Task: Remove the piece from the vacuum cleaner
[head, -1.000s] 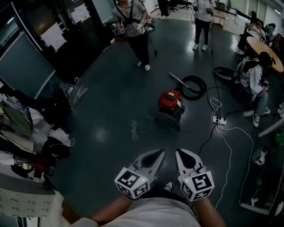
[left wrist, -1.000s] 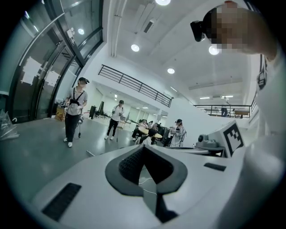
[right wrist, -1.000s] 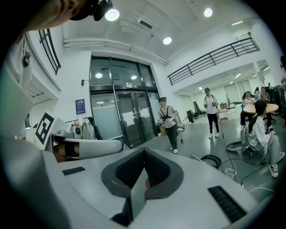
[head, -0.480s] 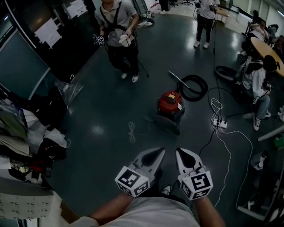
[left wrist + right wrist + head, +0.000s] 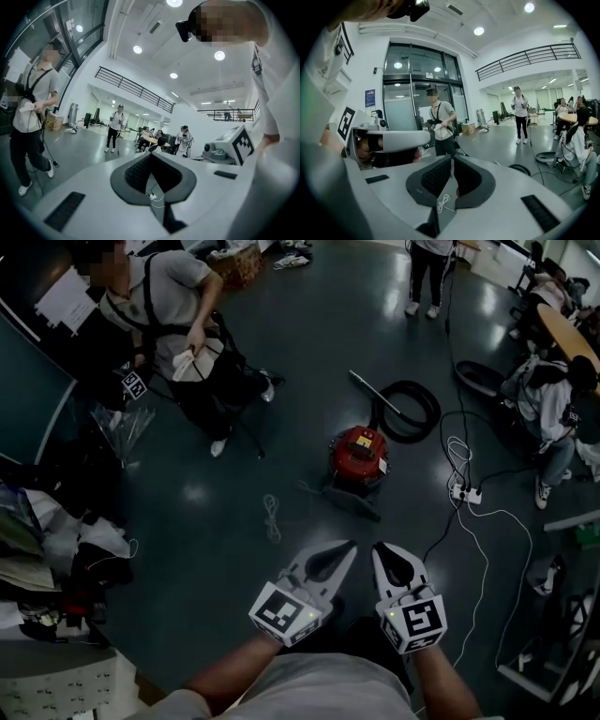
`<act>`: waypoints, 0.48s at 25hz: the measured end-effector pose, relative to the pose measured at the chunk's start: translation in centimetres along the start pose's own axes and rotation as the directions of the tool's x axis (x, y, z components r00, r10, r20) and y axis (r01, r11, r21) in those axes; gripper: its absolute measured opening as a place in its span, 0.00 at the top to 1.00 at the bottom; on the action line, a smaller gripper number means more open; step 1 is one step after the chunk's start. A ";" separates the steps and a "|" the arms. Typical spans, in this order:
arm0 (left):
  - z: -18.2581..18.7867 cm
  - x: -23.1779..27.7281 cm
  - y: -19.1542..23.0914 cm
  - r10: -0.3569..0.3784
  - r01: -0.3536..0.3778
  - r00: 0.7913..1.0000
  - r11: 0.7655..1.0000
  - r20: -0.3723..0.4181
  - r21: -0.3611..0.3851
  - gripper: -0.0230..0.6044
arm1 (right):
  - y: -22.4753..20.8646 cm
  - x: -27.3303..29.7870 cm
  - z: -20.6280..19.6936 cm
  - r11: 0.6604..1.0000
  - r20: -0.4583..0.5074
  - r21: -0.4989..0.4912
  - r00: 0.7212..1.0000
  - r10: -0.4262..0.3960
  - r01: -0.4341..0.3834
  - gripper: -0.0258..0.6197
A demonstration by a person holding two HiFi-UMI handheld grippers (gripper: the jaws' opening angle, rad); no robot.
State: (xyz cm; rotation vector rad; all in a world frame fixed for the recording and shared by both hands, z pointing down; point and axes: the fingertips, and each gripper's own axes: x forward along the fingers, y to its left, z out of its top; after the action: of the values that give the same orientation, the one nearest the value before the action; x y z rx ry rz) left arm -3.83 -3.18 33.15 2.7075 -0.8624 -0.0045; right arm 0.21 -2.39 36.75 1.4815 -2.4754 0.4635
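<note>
The red canister vacuum cleaner (image 5: 359, 454) stands on the dark floor ahead of me. A grey floor piece (image 5: 352, 502) lies at its near side. Its black hose (image 5: 410, 412) coils behind it, with a metal wand (image 5: 373, 394) beside the coil. My left gripper (image 5: 349, 546) and right gripper (image 5: 379, 547) are held side by side well short of the vacuum. Both are shut with nothing between the jaws. The left gripper view shows its tips (image 5: 151, 154) meeting. The right gripper view shows the same for its tips (image 5: 451, 157).
A person in a harness (image 5: 178, 329) stands at the far left. Others sit by a table (image 5: 574, 334) at right. A white power strip (image 5: 466, 493) and cables trail right of the vacuum. A coiled white cord (image 5: 271, 518) lies to its left. Clutter (image 5: 56, 549) is piled along the left wall.
I have moved forward, so the vacuum is nearer. Both grippers came along, still shut. The person in the harness has walked to the left and closer.
</note>
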 end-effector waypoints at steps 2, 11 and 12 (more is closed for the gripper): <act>-0.4 0.9 1.9 -0.001 0.001 1.000 1.000 -0.001 -0.008 0.96 | -1.2 1.9 -0.8 1.000 -0.027 -0.004 1.000 -0.014 0.014 0.94; -6.3 6.5 10.0 0.023 -0.025 0.999 0.998 -0.041 -0.066 0.96 | -8.4 11.5 -8.6 0.998 -0.186 -0.036 0.981 -0.051 0.045 0.93; -7.1 7.1 10.8 0.030 -0.033 0.998 0.997 -0.050 -0.067 0.96 | -9.4 12.7 -10.2 0.998 -0.212 -0.043 0.976 -0.050 0.042 0.92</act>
State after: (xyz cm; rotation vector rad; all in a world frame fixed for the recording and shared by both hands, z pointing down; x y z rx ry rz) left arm -3.45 -13.60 43.62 2.6194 -0.8741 0.0390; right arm 2.77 -13.07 52.03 1.3928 -2.2674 0.5337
